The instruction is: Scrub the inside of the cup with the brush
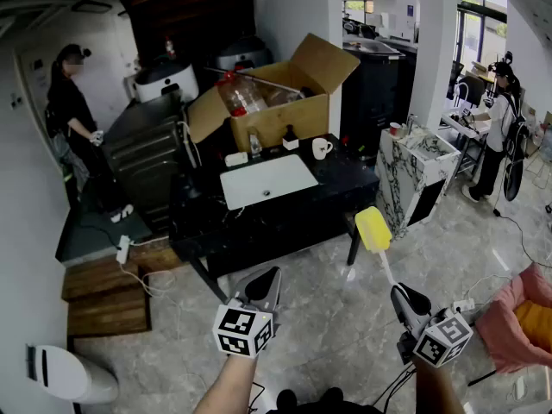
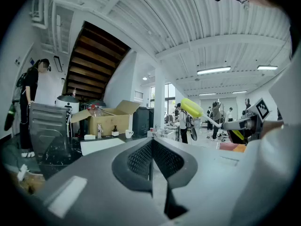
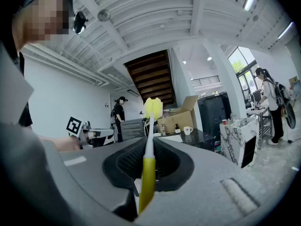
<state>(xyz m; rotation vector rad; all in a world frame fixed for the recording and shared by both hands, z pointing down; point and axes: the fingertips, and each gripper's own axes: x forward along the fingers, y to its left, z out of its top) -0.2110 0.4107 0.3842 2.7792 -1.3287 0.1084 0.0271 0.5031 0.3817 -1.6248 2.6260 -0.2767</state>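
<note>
- Cup (image 1: pixel 321 148), far side of the dark counter (image 1: pixel 345 184): too small to show its inside.
- Brush (image 1: pixel 374 229): near end of the handle hidden inside the right gripper (image 1: pixel 404 294).
- Pink-and-orange item (image 1: pixel 517 317), near right: cut off by the edge.
- Small items (image 1: pixel 254 142) beside the cardboard box (image 1: pixel 285 115): too small to identify.

No legible text, brands or numbers, only wordless square markers on left cube (image 1: pixel 243 330), right cube (image 1: pixel 442 339)

Left gripper (image 1: pixel 272 273), right gripper (image 1: pixel 402 291): level, closed.
</note>
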